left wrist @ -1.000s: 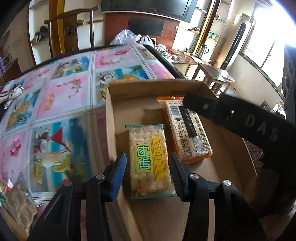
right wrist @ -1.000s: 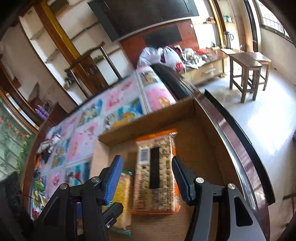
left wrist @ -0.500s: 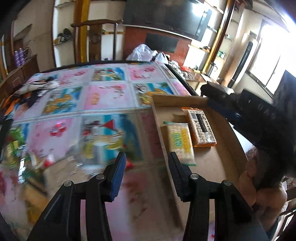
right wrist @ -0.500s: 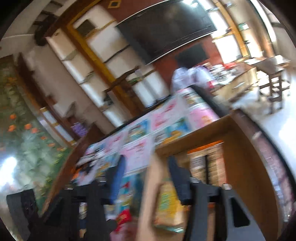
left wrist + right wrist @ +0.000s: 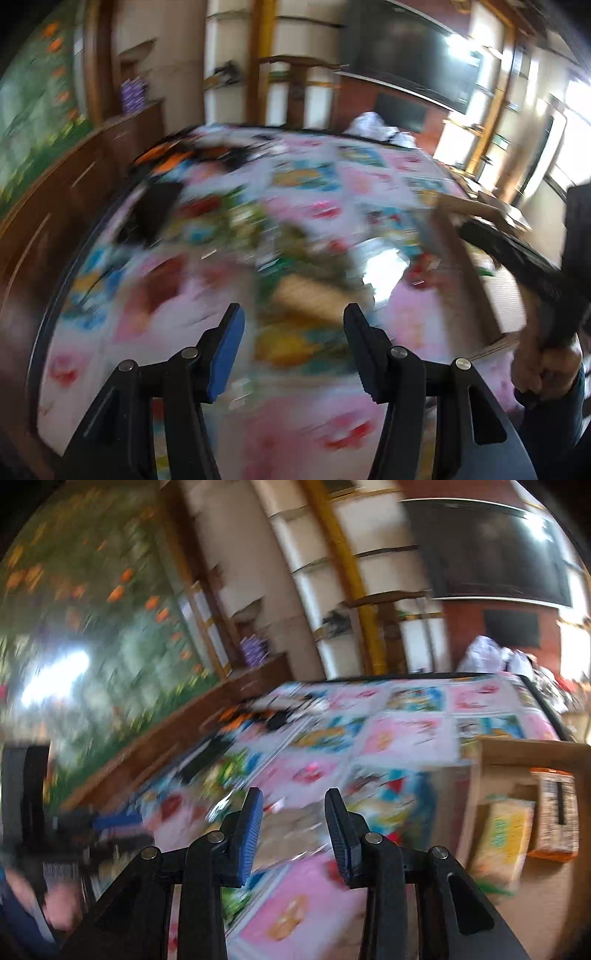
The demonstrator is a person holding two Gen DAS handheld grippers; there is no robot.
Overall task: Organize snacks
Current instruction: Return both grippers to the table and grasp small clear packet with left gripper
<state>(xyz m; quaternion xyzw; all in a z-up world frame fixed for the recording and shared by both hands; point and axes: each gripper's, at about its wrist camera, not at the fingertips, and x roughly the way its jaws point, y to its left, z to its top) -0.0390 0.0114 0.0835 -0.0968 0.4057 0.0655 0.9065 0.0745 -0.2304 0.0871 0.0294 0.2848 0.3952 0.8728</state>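
Both tools are empty with jaws apart: the left tool (image 5: 293,347) and right tool (image 5: 293,830) hang over loose snacks (image 5: 295,258) blurred on the patterned desk (image 5: 406,734). 2 packets (image 5: 506,834) lie in the cardboard tray (image 5: 532,749). Next comes picking another snack. A television (image 5: 406,66) hangs beyond.
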